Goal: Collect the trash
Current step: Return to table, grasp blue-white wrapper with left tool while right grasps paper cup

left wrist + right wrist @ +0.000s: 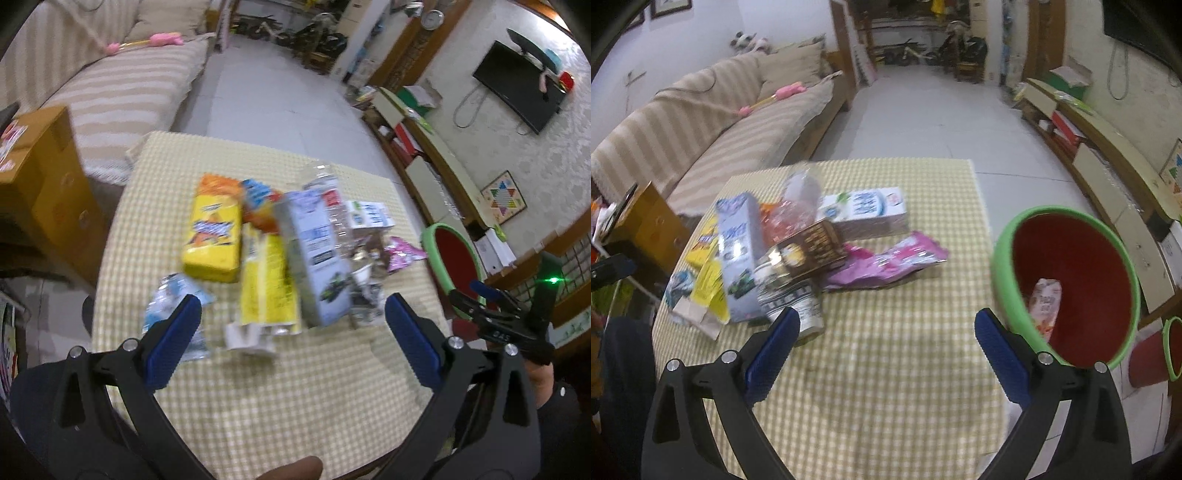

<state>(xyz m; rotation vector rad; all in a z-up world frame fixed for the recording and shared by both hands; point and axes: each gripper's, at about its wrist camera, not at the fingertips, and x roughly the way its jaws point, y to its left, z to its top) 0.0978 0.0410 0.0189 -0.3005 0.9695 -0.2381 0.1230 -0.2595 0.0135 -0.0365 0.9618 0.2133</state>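
Note:
A heap of trash lies on the checked table [258,398]: a yellow snack box [212,236], a yellow flattened carton [267,280], a tall grey-blue carton [314,258], a clear plastic bottle [332,206] and a pink wrapper [400,254]. My left gripper [293,317] hangs open just short of the heap, with nothing between its fingers. In the right wrist view, my right gripper [884,328] is open over bare cloth. The grey-blue carton [738,258], a printed cup [798,306], a brown box [812,243] and the pink wrapper [886,262] lie ahead to its left. A green-rimmed red bin [1067,291] at the table's right edge holds one pink packet [1045,302].
A striped sofa [720,122] runs along the left. A cardboard box [48,177] stands by the table's left side. A low TV cabinet [1108,155] lines the right wall. Tiled floor [923,114] stretches beyond the table. A second bin [1172,350] sits at far right.

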